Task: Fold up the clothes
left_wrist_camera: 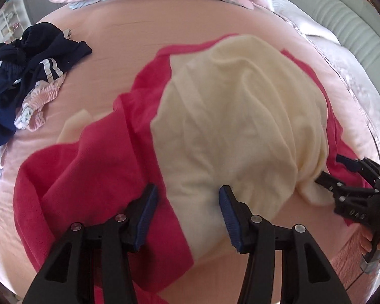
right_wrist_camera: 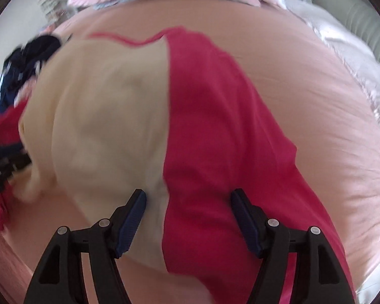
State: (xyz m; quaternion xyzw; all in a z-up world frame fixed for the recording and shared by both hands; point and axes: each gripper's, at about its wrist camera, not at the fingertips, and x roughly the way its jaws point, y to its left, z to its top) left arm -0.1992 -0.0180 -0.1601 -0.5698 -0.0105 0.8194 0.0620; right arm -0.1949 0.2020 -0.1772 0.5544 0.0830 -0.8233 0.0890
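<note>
Both tools, left (left_wrist_camera: 187, 197) and right (right_wrist_camera: 188, 202), hang spread and empty over the rumpled cream knit garment (left_wrist_camera: 240, 116) lying on the bright pink cloth (left_wrist_camera: 88, 167), unfolded on the pink bed (left_wrist_camera: 139, 35); the dark navy striped heap (left_wrist_camera: 25, 65) also waits.

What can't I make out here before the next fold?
- Crumpled cream knit garment: its full outline; its left part is smeared by motion blur in the right wrist view.
- Flat magenta-pink cloth: middle hidden under the cream garment, near edge cut off by the frame.
- Dark navy striped clothes pile: tangled, items indistinguishable.
</note>
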